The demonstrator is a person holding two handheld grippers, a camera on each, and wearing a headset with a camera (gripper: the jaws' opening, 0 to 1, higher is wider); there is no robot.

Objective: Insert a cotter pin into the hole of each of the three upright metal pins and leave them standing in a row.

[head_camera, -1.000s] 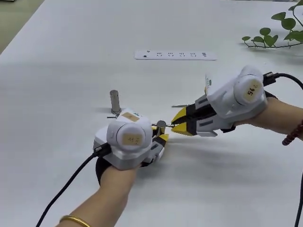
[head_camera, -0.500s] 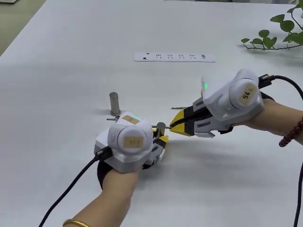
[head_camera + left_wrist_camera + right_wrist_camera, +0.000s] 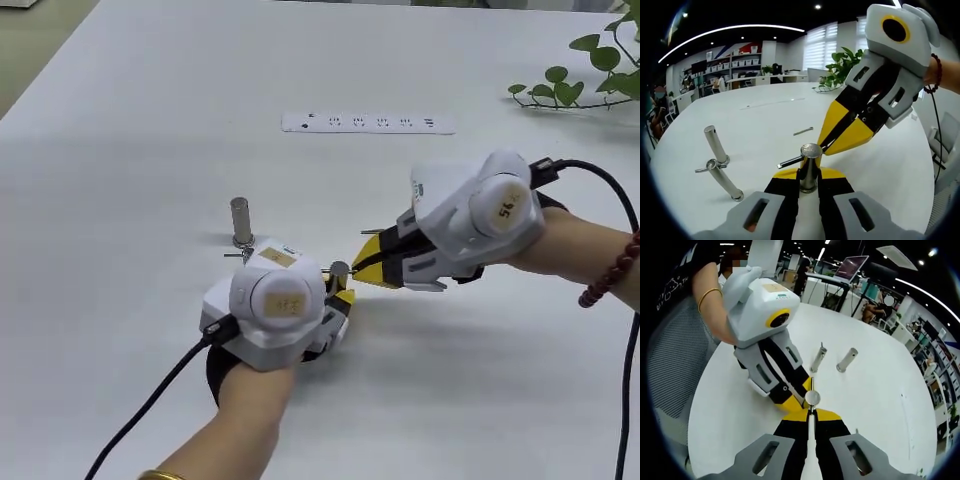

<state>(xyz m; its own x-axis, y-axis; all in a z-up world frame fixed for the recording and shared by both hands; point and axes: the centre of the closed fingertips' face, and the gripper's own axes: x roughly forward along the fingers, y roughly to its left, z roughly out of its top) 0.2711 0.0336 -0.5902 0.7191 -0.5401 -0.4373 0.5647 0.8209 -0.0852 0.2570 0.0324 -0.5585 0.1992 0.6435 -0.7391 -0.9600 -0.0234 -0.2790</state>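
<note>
While the cotter pin is so thin and the hole so small, it is sensible that you share the work between two tools. Your left gripper (image 3: pixel 809 176) is pressed together on the lower shaft of the metal pin (image 3: pixel 810 160), directly between its tips. In this way the pin stands upright on the table (image 3: pixel 765 125) and cannot turn away from the push.

Your right gripper (image 3: pixel 824 149) pinches one end of the cotter pin (image 3: pixel 790 161) and meets the left one from the opposite side. Its yellow tips are just beside the pin's head, at the height of the hole. The free end of the cotter pin comes out on the side of the pin away from the right gripper, so I judge it has passed through the hole.

To the left of your left gripper's jaws stand the second pin (image 3: pixel 725 179), which carries a cotter pin, and the third pin (image 3: pixel 715 144), which seems bare. A spare cotter pin (image 3: pixel 803 131) lies further ahead of those jaws, probably waiting for that one.
</note>
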